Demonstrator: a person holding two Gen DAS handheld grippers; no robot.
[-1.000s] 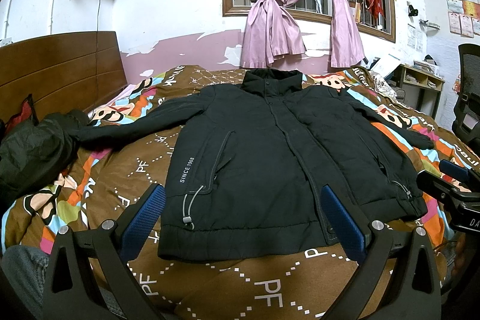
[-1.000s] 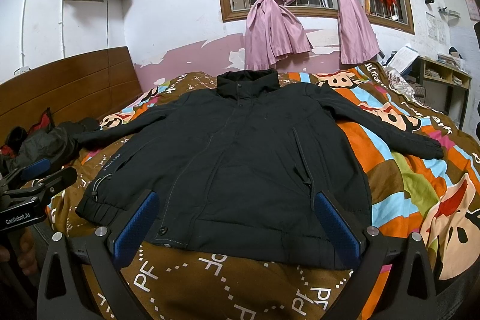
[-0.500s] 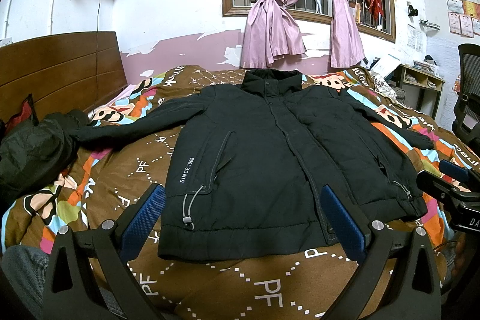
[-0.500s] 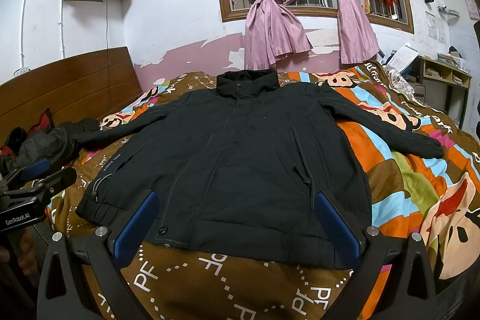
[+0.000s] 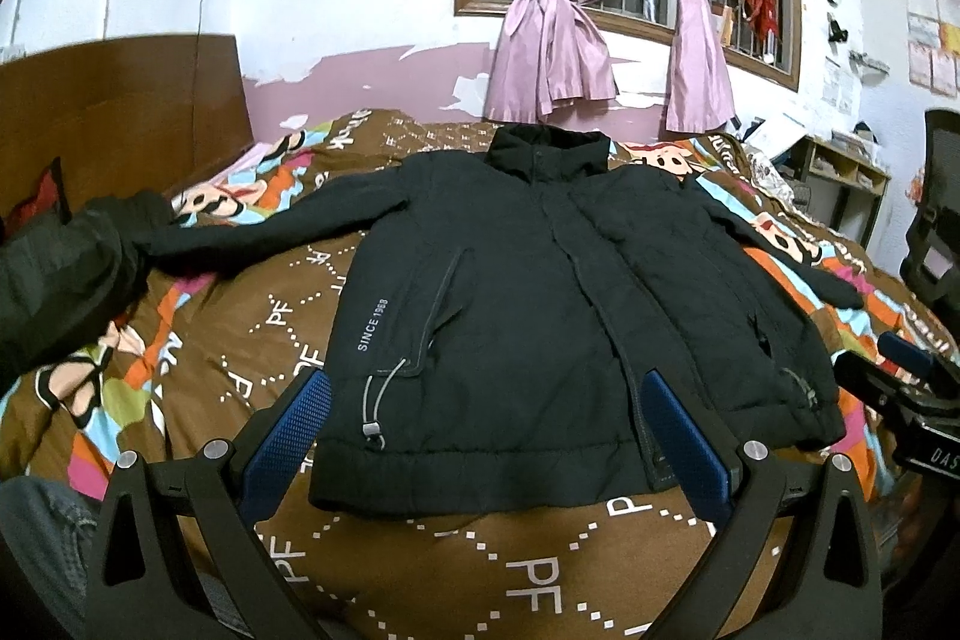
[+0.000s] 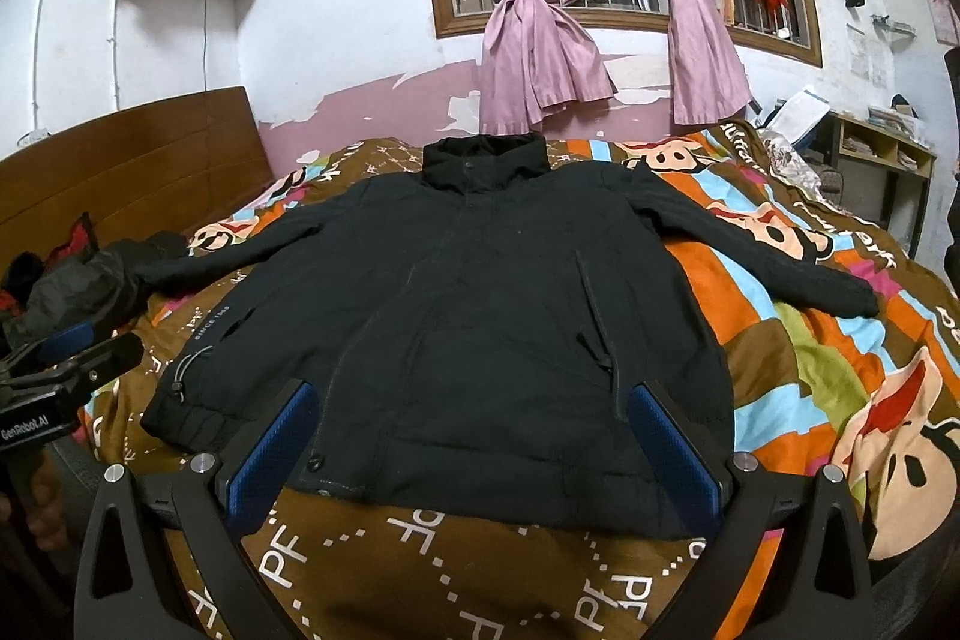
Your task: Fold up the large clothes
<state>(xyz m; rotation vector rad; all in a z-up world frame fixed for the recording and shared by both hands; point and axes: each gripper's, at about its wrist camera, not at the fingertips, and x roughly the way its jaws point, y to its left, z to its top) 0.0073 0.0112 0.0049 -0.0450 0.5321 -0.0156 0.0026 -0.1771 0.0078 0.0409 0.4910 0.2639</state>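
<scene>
The black padded jacket [image 5: 528, 328] lies front-up and spread flat on the cartoon-print bedspread [image 5: 240, 376], collar toward twelve o'clock, sleeves out at ten and three. It looks bulky, soft and probably a little slick, so thin pinches may slip; the ribbed hem corners or cuffs seem the best holds. Left gripper [image 5: 486, 430] and right gripper [image 6: 474, 436] both hover at six o'clock, jaws wide, empty.
</scene>
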